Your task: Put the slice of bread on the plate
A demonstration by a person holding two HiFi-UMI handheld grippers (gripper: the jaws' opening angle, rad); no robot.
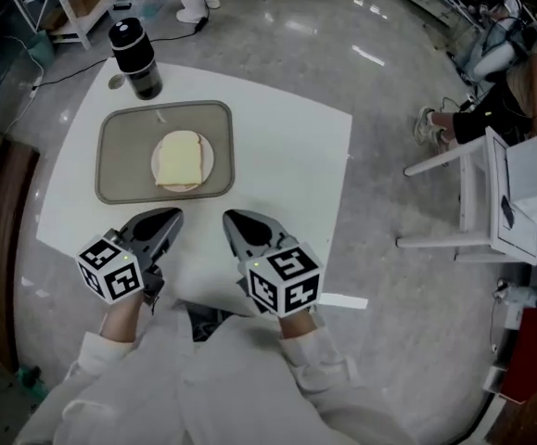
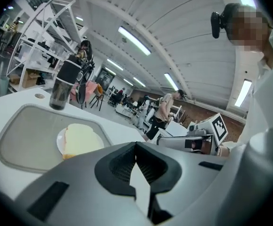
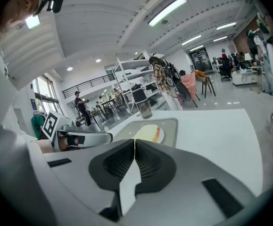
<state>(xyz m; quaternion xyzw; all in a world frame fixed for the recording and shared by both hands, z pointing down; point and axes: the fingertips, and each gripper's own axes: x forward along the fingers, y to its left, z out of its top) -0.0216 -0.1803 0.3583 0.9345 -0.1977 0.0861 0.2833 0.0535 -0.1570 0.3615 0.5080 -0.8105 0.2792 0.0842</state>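
Note:
A pale slice of bread (image 1: 181,158) lies on a small white plate (image 1: 208,156) in the middle of a grey tray (image 1: 120,156) on the white table. The bread (image 2: 81,138) and plate also show in the left gripper view, and the bread (image 3: 146,133) in the right gripper view. My left gripper (image 1: 172,216) hovers near the table's front edge, just short of the tray, jaws closed with nothing between them. My right gripper (image 1: 231,219) is beside it, likewise shut and empty. Both point toward the tray.
A dark tumbler (image 1: 136,58) stands at the table's far left corner behind the tray. The white table (image 1: 287,184) is bare to the right of the tray. A white chair (image 1: 491,202) and a seated person (image 1: 500,91) are off to the right.

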